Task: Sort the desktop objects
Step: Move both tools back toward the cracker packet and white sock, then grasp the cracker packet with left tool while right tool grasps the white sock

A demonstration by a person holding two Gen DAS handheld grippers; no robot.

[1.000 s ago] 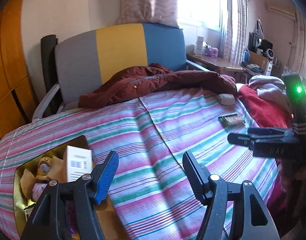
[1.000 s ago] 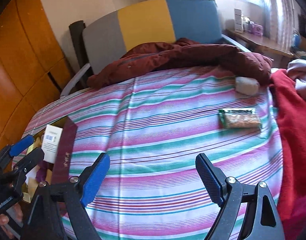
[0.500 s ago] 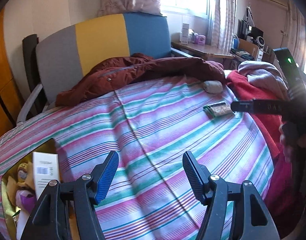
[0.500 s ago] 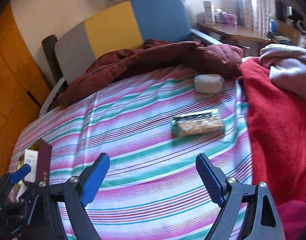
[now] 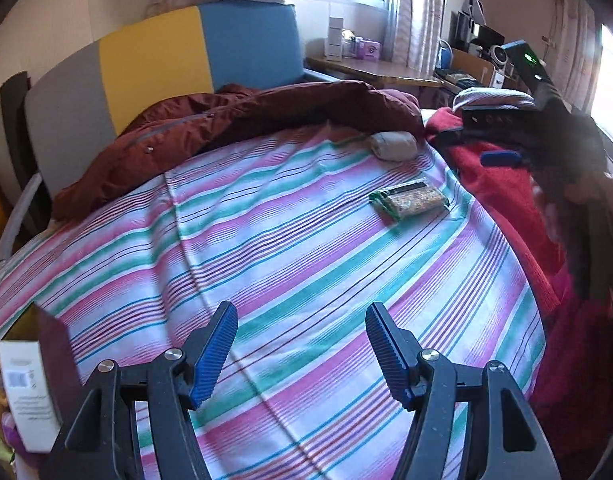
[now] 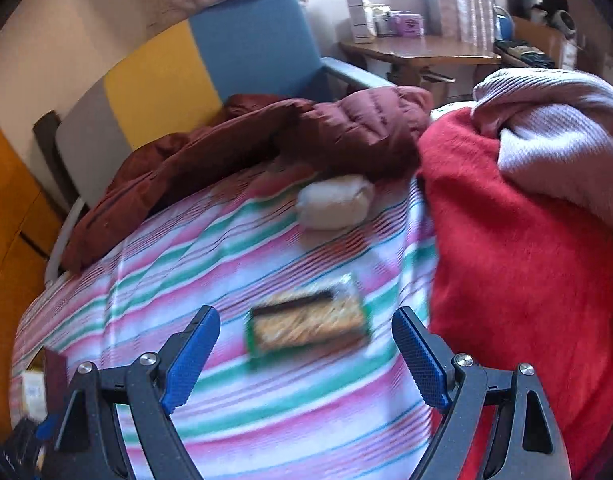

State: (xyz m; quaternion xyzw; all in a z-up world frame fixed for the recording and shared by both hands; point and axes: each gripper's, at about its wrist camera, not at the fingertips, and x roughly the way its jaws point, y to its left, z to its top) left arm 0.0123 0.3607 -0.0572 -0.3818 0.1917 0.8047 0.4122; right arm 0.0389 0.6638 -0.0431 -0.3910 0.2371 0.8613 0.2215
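A green-edged snack packet [image 6: 308, 327] lies on the striped bedspread [image 6: 234, 248], just ahead of my open right gripper [image 6: 306, 354] and between its fingers' line. It also shows in the left wrist view [image 5: 408, 202]. A whitish wrapped bundle [image 6: 334, 206] lies beyond it, also seen from the left [image 5: 392, 145]. My left gripper [image 5: 300, 352] is open and empty over the middle of the bedspread [image 5: 266, 248]. The right gripper [image 5: 502, 140] shows from the side at the right. A box [image 5: 46, 344] holding a white carton [image 5: 24, 392] sits at the lower left.
A maroon jacket [image 5: 234, 120] lies along the far side of the bed. A red blanket [image 6: 518, 264] with a pale knit [image 6: 558, 140] on it is piled at the right. A grey, yellow and blue chair back [image 5: 162, 60] stands behind; a wooden desk [image 6: 418, 52] is beyond.
The right gripper has moved forward and to the right, so the snack packet now lies close between its fingers. The left gripper has swung right; the box has slid to its lower left edge.
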